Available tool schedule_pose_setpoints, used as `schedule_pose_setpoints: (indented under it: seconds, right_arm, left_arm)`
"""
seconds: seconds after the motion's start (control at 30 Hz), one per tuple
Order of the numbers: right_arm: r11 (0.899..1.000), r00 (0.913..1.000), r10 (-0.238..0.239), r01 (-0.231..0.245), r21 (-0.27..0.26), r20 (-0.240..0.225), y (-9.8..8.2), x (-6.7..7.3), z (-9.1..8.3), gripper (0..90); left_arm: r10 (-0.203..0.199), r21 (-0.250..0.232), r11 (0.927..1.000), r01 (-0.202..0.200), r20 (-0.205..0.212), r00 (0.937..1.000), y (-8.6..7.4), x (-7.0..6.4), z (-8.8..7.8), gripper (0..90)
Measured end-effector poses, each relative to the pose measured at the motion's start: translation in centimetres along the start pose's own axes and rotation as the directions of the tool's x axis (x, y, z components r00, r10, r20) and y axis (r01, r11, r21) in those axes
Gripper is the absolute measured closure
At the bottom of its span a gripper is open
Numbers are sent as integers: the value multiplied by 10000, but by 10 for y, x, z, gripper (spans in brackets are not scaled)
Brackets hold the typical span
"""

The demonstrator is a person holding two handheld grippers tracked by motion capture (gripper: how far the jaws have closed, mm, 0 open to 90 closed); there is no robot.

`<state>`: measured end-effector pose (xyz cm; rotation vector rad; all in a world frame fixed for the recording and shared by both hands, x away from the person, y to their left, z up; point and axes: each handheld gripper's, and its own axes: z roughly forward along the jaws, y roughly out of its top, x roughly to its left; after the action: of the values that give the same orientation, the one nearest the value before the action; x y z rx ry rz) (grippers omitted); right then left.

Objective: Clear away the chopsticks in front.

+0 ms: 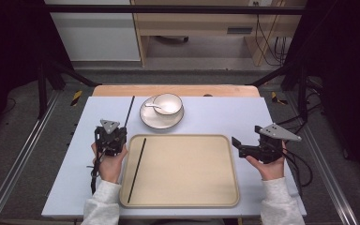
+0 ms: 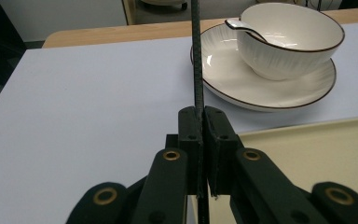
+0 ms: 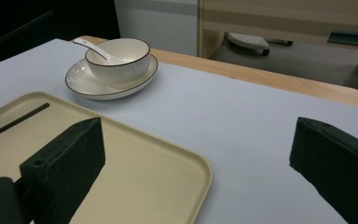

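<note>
high view: i note my left gripper (image 1: 114, 134) clamped on a black chopstick (image 1: 130, 111) whose long axis runs away from me toward the plate (image 1: 146, 118). its mate, the second chopstick (image 1: 137, 168), lies in the tray (image 1: 225, 197), just right of that hand and roughly parallel.

left gripper view: jaws pinched tight on the rod, which runs forward past the bowl (image 2: 286, 42).

right gripper view: right gripper (image 3: 196, 154) spread wide, nothing between, well off at the tray's far side.
</note>
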<state>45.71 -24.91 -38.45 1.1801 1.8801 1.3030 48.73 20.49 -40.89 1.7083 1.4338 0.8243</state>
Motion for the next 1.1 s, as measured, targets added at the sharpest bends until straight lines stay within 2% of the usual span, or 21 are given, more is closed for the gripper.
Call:
schedule_pose_setpoints:
  seconds: [0.03, 0.1, 0.27, 0.53, 0.67, 0.87, 0.9, 1.0, 1.1]
  right_arm:
    - [10000, 10000, 19, -19, -39, 3, 0, 0, -1, 36]
    - [10000, 10000, 35, -35, -25, 12, 0, 0, -1, 36]
    - [10000, 10000, 11, -11, -18, 3, 0, 0, -1, 36]
    - [10000, 10000, 29, -29, -23, 7, 0, 0, -1, 37]
    - [10000, 10000, 40, -40, -34, 0, 0, 0, 0, 37]
    - [10000, 10000, 38, -38, 0, 1, 0, 1, 0, 37]
    - [10000, 10000, 57, -57, -5, -7, 0, 1, 0, 37]
    - [10000, 10000, 65, -65, -5, -6, 0, 1, 0, 37]
    - [10000, 10000, 35, -35, -25, -2, 0, 1, -1, 37]
  left_arm:
    - [-50, -3, 10000, 50, -47, 10000, -6, -3, -6, 858]
    - [-91, -32, 10000, 91, -26, 10000, -9, -5, -8, 858]
    - [-405, -133, 9991, 409, 278, 9988, -25, -15, -23, 857]
    - [-615, -252, 9977, 627, 469, 9970, -44, -22, -40, 858]
    - [-885, -229, 9957, 902, 663, 9939, -56, -29, -48, 858]
    - [-883, -62, 9960, 892, 859, 9924, -67, -40, -50, 858]
    - [-808, -36, 9967, 815, 950, 9922, -70, -47, -50, 858]
    - [-664, 200, 9977, 646, 1120, 9915, -75, -53, -47, 858]
    - [-529, 335, 9982, 495, 1103, 9925, -80, -60, -45, 858]
